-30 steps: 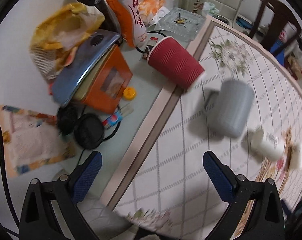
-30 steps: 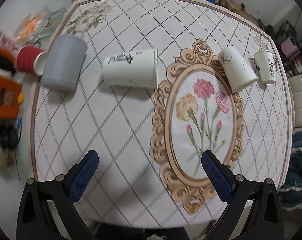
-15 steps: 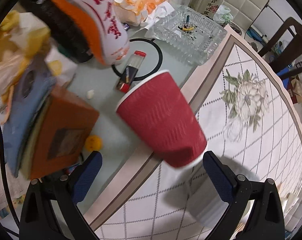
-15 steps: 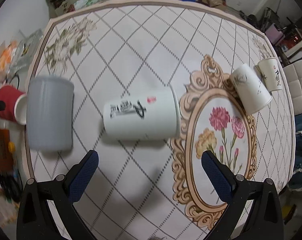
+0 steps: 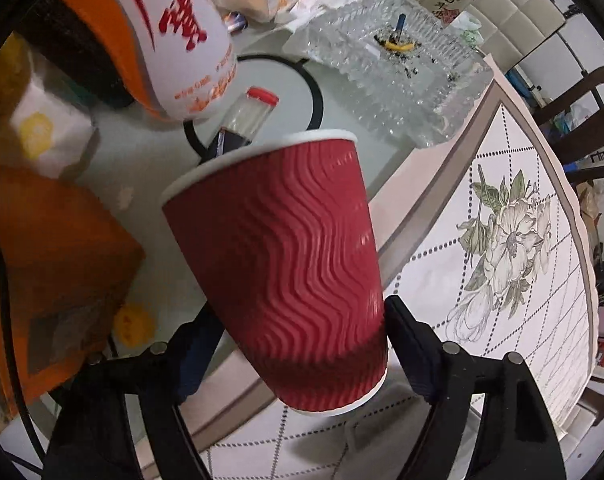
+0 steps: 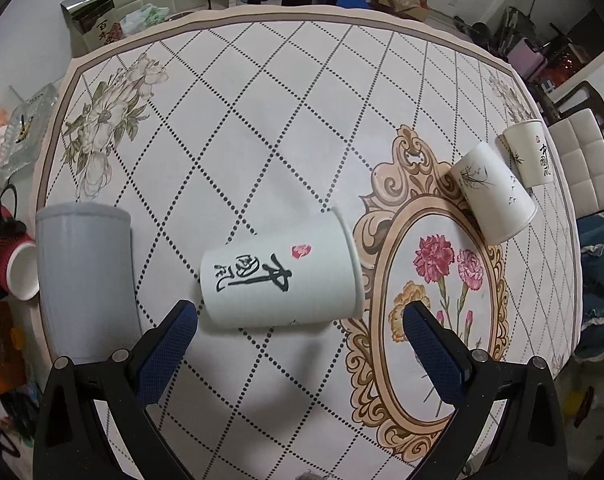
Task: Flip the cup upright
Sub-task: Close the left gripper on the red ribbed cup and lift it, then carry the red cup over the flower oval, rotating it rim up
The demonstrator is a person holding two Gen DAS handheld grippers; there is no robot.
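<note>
A red ribbed paper cup (image 5: 285,256) lies on its side across the tablecloth's edge, mouth pointing away. My left gripper (image 5: 293,340) straddles its base end with both jaws close beside the cup; contact cannot be told. The cup also shows at the left edge of the right wrist view (image 6: 9,268). A white cup with black characters (image 6: 279,276) lies on its side just ahead of my open, empty right gripper (image 6: 299,324). A grey cup (image 6: 83,280) lies on its side to its left.
A glass ashtray (image 5: 398,64), an orange-and-white bottle (image 5: 157,36), an orange box (image 5: 49,272) and a small vial (image 5: 241,124) crowd the bare table beyond the red cup. Two more white cups (image 6: 494,196) (image 6: 530,152) are on the cloth at the far right.
My left gripper has moved in on the red cup, which now sits between its jaws. My right gripper has come closer to the white lettered cup.
</note>
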